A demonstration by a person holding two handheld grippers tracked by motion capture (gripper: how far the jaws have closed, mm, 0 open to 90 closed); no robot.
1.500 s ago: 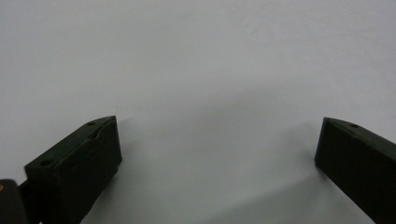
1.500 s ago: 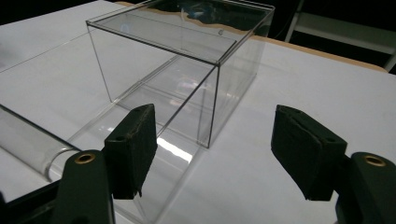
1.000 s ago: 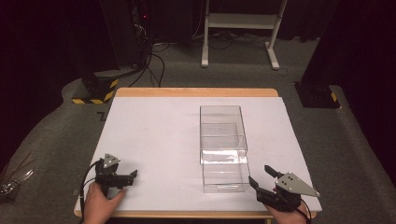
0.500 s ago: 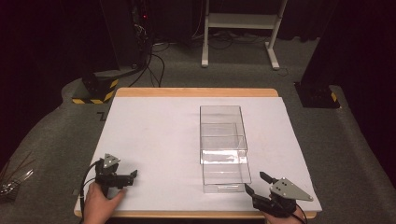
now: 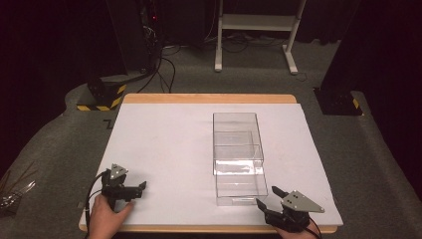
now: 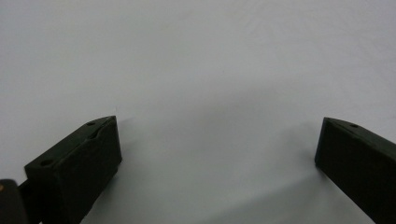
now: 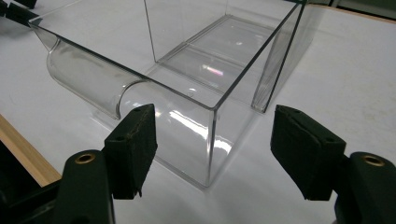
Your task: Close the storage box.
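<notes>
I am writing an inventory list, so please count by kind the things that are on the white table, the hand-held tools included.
Clear box: 1
Grippers: 2 (left gripper, right gripper)
Total: 3

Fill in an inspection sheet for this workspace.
Surface: white tabletop with a wooden edge, bare around the box.
Job's things: clear plastic box, empty, right of centre.
Clutter: thin items on the floor at the left, too small to identify.
Grippers: left gripper open over bare table; right gripper open, facing the box's near corner without touching it.
Cables: black cables on the floor behind the table.
Surroundings: grey carpet, white stand, yellow-black striped base, dark background.
</notes>
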